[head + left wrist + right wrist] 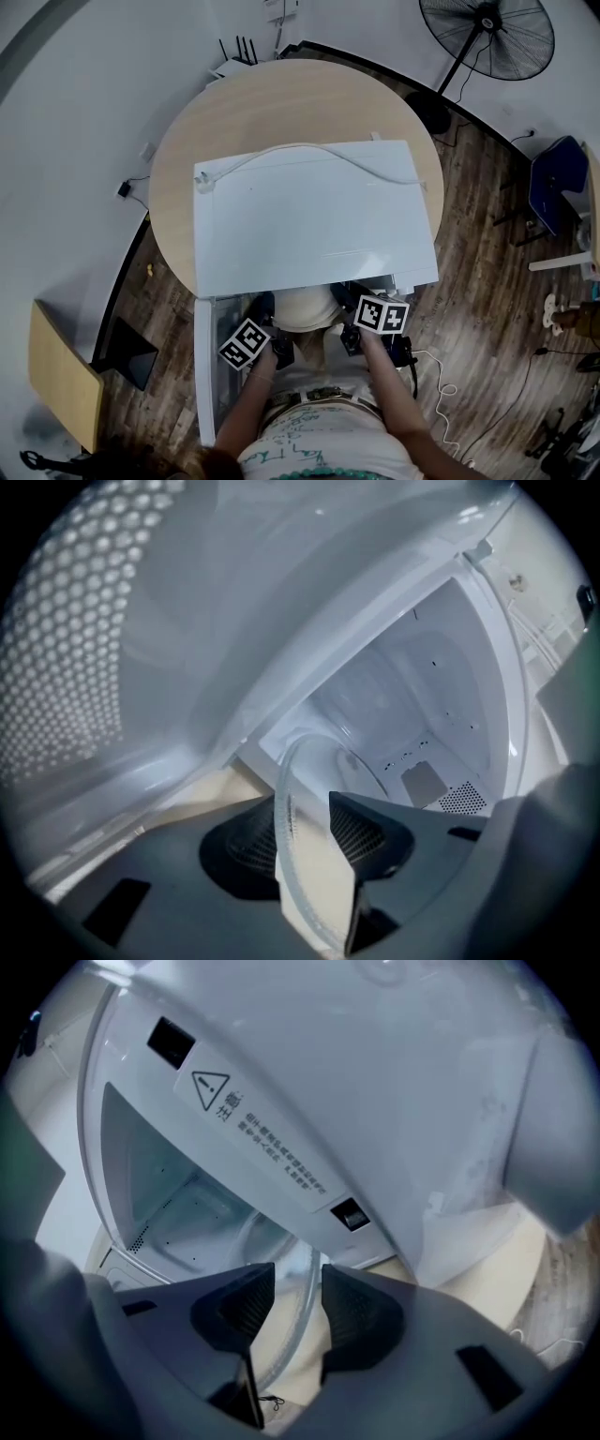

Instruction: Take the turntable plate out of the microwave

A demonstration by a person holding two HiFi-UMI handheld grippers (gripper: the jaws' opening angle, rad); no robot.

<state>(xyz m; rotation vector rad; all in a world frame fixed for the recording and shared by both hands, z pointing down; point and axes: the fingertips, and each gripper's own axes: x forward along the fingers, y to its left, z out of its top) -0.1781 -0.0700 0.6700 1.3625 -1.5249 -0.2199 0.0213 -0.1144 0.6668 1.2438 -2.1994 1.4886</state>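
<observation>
The white microwave sits on a round wooden table, its door swung open to the left. The clear glass turntable plate is at the cavity mouth, between both grippers. My left gripper grips the plate's left rim; in the left gripper view the plate stands edge-on between the pads, filling the gap. My right gripper is on the right rim; in the right gripper view the rim runs between the close-set pads. The cavity behind is bare.
A white power cord lies across the microwave's top. The perforated door window is close on my left. A warning label marks the cavity frame. A floor fan, a wooden chair and a blue chair stand around the table.
</observation>
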